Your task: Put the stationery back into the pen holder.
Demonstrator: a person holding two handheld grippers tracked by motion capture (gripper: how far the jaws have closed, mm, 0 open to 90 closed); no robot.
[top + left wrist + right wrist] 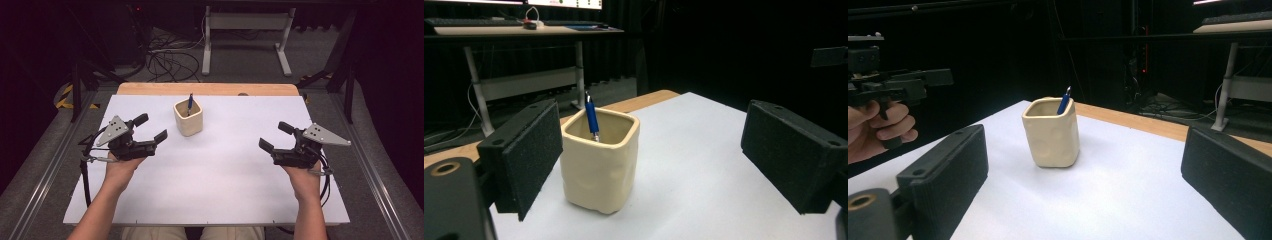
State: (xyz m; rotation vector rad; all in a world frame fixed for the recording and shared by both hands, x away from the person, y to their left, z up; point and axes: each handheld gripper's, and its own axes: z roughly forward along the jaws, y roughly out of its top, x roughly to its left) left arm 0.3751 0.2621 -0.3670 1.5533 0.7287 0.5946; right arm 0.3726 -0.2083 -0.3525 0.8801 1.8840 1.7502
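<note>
Our left hand-held gripper [153, 127] and right hand-held gripper [273, 136] both gape wide and empty. The cream cup [188, 118] with its blue pen [190, 104] stands near the counter's [225, 190] far edge, left of centre. We judge the left should close in level, jaws straddling the cup or pen squarely.

The bench [210, 200] has a white top with a strip of bare wood [207, 89] along its far edge, and it stands on a grey carpeted floor [40, 170]. Beyond it a white-framed desk [247, 22] stands among loose black cables [167, 62], and yellow-and-black tape [64, 97] marks the floor at the left. The walls around are dark, almost black, while light falls on the bench top.
</note>
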